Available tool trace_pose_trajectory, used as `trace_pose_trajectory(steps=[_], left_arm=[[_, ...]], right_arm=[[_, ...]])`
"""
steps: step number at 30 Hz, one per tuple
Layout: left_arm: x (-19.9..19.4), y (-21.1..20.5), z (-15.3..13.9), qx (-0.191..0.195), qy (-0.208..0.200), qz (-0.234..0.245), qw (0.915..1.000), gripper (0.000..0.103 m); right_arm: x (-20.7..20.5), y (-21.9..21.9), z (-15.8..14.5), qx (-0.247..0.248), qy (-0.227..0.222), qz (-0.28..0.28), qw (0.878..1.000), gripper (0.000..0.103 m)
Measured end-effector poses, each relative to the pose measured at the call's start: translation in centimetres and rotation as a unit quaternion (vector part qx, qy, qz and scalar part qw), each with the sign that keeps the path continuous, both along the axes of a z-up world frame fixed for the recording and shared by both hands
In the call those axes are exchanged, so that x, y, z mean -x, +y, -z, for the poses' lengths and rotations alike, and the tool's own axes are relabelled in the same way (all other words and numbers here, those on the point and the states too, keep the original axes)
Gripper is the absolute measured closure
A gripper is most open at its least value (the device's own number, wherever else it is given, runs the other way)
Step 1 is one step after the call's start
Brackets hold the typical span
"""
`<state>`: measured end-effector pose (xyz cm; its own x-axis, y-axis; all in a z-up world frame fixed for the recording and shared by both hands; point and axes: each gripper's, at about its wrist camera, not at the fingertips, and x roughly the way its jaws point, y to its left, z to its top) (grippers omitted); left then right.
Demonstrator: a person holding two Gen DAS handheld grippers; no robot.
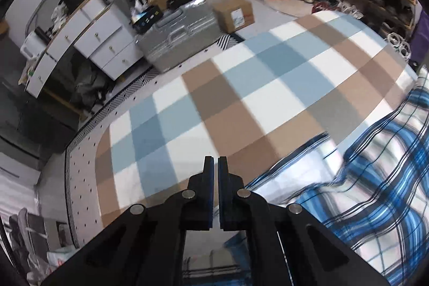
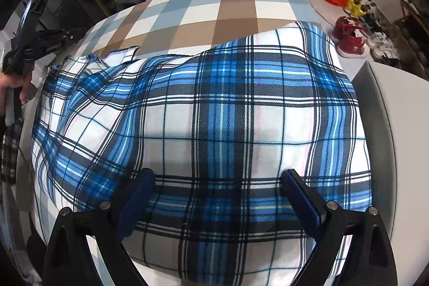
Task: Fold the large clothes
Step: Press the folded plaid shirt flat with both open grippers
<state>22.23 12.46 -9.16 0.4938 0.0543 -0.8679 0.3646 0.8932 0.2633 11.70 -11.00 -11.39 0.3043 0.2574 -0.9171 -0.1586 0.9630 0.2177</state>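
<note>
Handling judgement first: the blue, white and black plaid fabric garment (image 2: 214, 109) looked light, soft and floppy, likely to drape and slide, so corners and hems seemed the best places to pinch, both at once. It lay spread and rumpled on the beige, blue and white checked cover (image 2: 214, 10) of a bed-like surface, one white-edged corner (image 2: 122, 52) turned up at the far left. Left hand-held gripper (image 1: 215, 165) was fully closed over the checked cover, with no cloth visible between its tips. Right hand-held gripper (image 2: 218, 177) stood wide apart just above the garment's near part, straddling fabric, pads not pressing it.
</note>
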Motion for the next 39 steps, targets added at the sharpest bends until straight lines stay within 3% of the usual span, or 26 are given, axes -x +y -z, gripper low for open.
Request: trace_pose_trajectory(steps=[2,7,9,11,13,18,21,23,25,29,31,32,33,35,37,39], left_arm=[[0.8,0.6,-0.4,0.018,0.020,0.005,0.9996,0.103],[1.9,2.1,0.3,0.002,0.076,0.005,0.9971,0.103],[3.5,2.8,0.0,0.047,0.094,0.019,0.9943,0.103],[5.2,2.8,0.1,0.062,0.099,0.045,0.9921,0.103],[6.6,3.2,1.4,0.036,0.092,0.041,0.9943,0.103],[8.5,5.1,2.2,0.083,0.063,-0.003,0.9945,0.103],[9.1,5.1,2.6,0.068,0.056,-0.012,0.9961,0.103],[9.5,4.6,1.7,0.038,0.044,-0.018,0.9982,0.103],[10.1,4.1,0.0,0.024,0.037,-0.035,0.9984,0.103],[13.7,0.9,-3.1,0.119,0.067,0.036,0.9901,0.102],[15.1,-1.4,-2.3,0.101,0.069,0.067,0.9903,0.092],[15.5,-2.6,-1.0,0.072,0.073,0.076,0.9919,0.076],[15.4,-3.0,0.3,0.049,0.078,0.074,0.9930,0.068],[15.3,-3.2,3.1,0.022,0.097,0.057,0.9934,0.068],[15.2,-1.9,4.0,0.054,0.094,0.039,0.9933,0.067],[14.9,-0.2,4.2,0.091,0.102,0.013,0.9906,0.058]], right_arm=[[0.1,-0.2,-0.5,-0.001,-0.001,0.004,1.000,0.006],[0.9,-1.0,-3.0,-0.018,-0.030,0.022,0.999,0.006],[1.5,-0.9,-3.8,-0.034,-0.042,0.023,0.998,0.006],[2.2,-0.2,-4.1,-0.036,-0.054,0.006,0.998,0.006],[2.6,0.9,-3.4,0.016,-0.058,-0.007,0.998,0.006],[2.3,1.4,0.3,0.091,-0.012,-0.006,0.996,0.007],[2.1,1.3,1.6,0.154,-0.003,-0.021,0.988,0.007],[1.9,1.4,0.7,0.184,-0.010,-0.015,0.983,0.008],[2.0,1.9,-2.4,0.200,-0.057,-0.008,0.978,0.008],[1.4,4.6,-6.5,0.132,-0.114,-0.037,0.984,0.006],[-0.2,6.8,-6.3,0.136,-0.117,-0.056,0.982,0.006],[-1.3,7.5,-5.6,0.151,-0.108,-0.057,0.981,0.006],[-2.8,8.0,-4.4,0.159,-0.093,-0.052,0.981,0.006],[-4.5,8.2,-2.0,0.149,-0.053,-0.043,0.986,0.008],[-5.8,7.6,0.3,0.150,-0.018,-0.024,0.988,0.008],[-6.2,6.4,1.3,0.133,-0.022,-0.020,0.991,0.007]])
